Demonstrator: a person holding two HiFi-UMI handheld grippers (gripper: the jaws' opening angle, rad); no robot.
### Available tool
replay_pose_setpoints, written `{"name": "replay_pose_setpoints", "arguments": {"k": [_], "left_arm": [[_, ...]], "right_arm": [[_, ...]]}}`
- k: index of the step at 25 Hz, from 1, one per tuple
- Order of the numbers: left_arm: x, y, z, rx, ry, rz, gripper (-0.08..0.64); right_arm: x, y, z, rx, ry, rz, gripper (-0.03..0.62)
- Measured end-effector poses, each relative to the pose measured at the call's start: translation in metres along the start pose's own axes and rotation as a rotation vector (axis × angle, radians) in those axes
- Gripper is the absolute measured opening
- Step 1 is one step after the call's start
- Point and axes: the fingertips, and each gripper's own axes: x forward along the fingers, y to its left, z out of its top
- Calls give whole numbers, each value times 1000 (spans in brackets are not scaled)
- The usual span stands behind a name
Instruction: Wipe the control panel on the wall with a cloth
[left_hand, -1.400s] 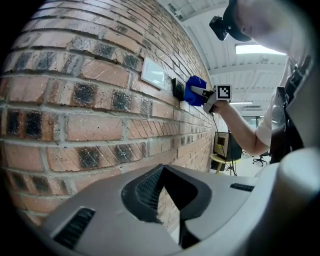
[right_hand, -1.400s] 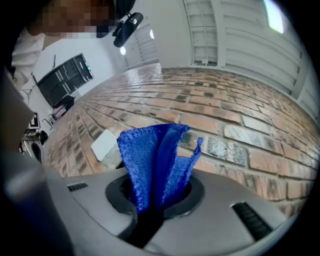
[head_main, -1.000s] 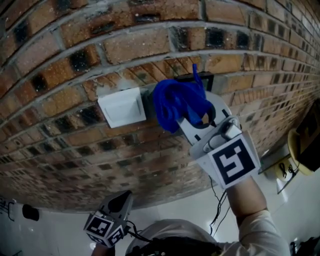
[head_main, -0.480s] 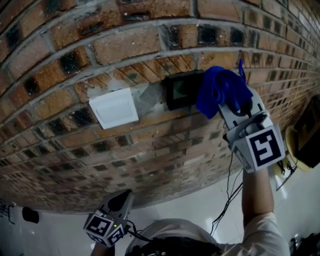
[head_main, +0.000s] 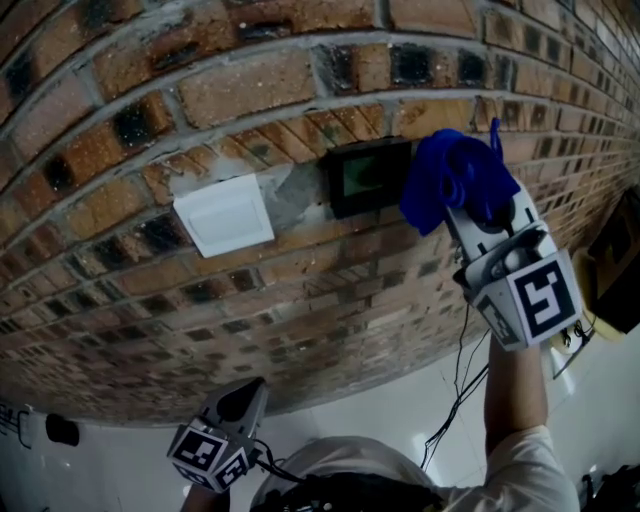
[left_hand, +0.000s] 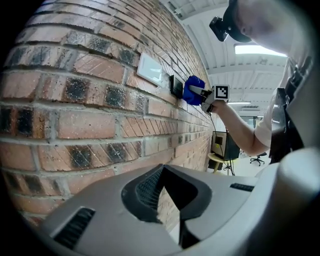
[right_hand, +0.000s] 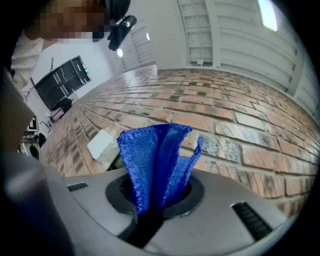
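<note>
The black control panel with a greenish screen is set in the brick wall. It also shows in the left gripper view. My right gripper is shut on a bunched blue cloth, which is held against the bricks just right of the panel. In the right gripper view the cloth stands up out of that gripper and hides most of the panel. My left gripper hangs low by the person's body, away from the wall panel. Its jaws are shut on nothing.
A white blank plate is fixed to the wall left of the panel, with a grey mortar patch between them. A thin cable hangs down the wall below my right gripper. A yellow stool stands by the wall further along.
My right gripper has carried the cloth rightward across the panel. One second ago the cloth covered the panel; now the panel is uncovered. The left gripper has not moved.
</note>
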Motion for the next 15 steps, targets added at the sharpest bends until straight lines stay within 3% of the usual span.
{"name": "replay_pose_setpoints", "arguments": {"k": [6,10,15], "left_arm": [[-2,2,2,-19,-16,10,2],[-8,8,-2,-24,-15,29,2],[-11,16,-2,-42,-12,50,1]], "right_arm": [[30,90,29,-27,-44,197,90],[50,104,24,-5,-18,197,89],[49,90,18,13,-8,161,91]]}}
